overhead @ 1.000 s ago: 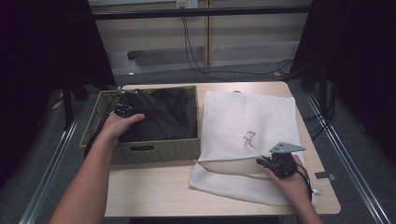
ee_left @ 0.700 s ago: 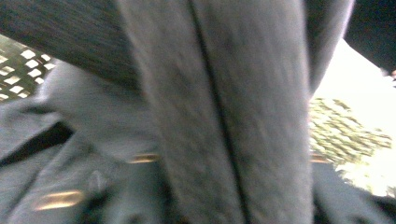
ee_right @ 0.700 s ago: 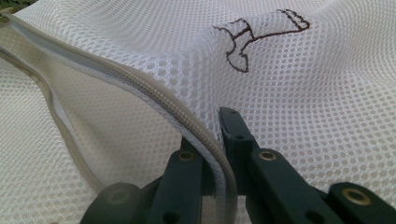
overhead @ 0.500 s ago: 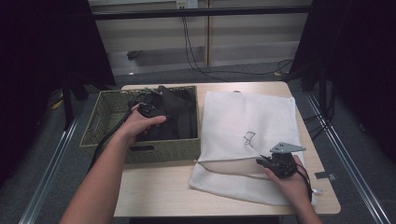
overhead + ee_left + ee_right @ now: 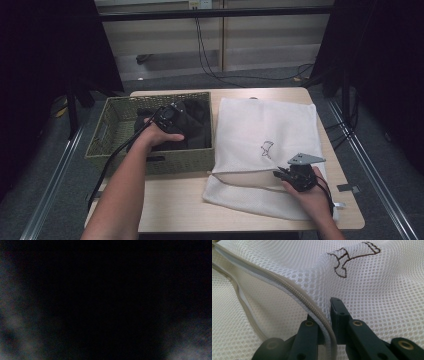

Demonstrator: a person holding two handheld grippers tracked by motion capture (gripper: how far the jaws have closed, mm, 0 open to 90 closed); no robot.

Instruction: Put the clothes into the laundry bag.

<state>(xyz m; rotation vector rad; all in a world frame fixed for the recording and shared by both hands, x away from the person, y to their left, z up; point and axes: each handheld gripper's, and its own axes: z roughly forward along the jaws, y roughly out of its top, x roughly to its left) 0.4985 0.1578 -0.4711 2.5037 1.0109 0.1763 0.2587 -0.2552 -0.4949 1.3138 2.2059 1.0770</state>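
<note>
Mesh bag zipper pinched, right claw

- The table carries two things side by side: the basket on its left half and the mesh bag on its right half, just beside each other.
- The dark cloth lies inside the basket, toward its right side.
- The left gripper is inside the basket, on top of the cloth.
- The right gripper is at the near right part of the bag, at its zipper edge.
- Cables lie on the floor behind the table.
</note>
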